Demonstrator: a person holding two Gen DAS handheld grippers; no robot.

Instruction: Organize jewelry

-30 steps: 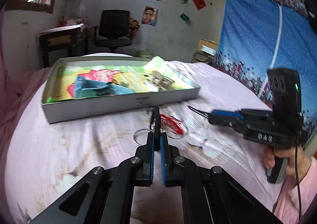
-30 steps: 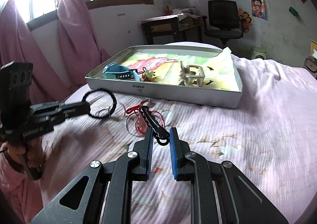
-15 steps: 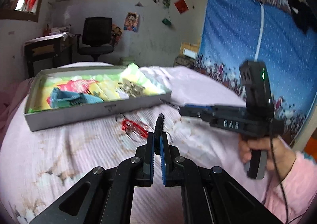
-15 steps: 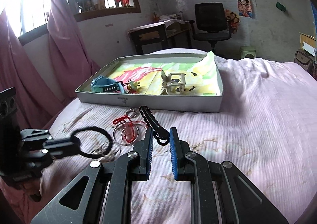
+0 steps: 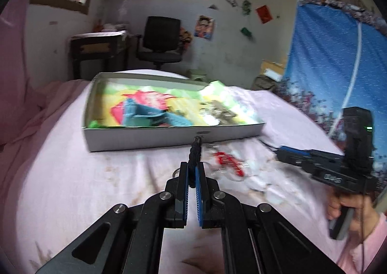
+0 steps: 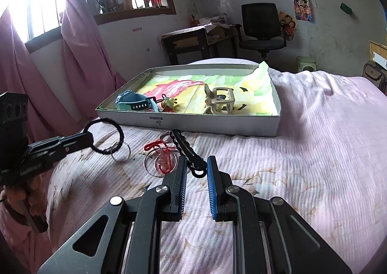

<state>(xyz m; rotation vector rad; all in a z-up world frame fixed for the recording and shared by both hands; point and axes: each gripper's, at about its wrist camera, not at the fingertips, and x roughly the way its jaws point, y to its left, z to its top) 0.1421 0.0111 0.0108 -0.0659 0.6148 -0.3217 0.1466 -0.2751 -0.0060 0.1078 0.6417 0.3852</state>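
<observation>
My left gripper [image 5: 191, 172] is shut on a black braided ring [image 5: 195, 153], held above the pink bed; the ring [image 6: 106, 136] and gripper [image 6: 90, 139] also show in the right wrist view. My right gripper [image 6: 197, 172] is shut on a black wavy hair clip [image 6: 187, 151], with blue pads apart by the clip's width. A white shallow box [image 6: 217, 126] lined with colourful paper holds a blue watch [image 6: 135, 103], a small charm [image 6: 169, 102] and a beige claw clip [image 6: 221, 101]. Red cord with clear rings [image 6: 162, 157] lies on the bed before the box.
The right gripper body [image 5: 338, 170] shows in the left wrist view, hand-held at the right. A thin metal ring [image 6: 121, 153] lies on the bed. A desk [image 6: 200, 39] and black office chair [image 6: 262, 29] stand behind the bed. Pink curtains [image 6: 72, 56] hang at left.
My left gripper has swung back toward the box, still holding the black ring. The right gripper has barely moved and keeps the hair clip.
</observation>
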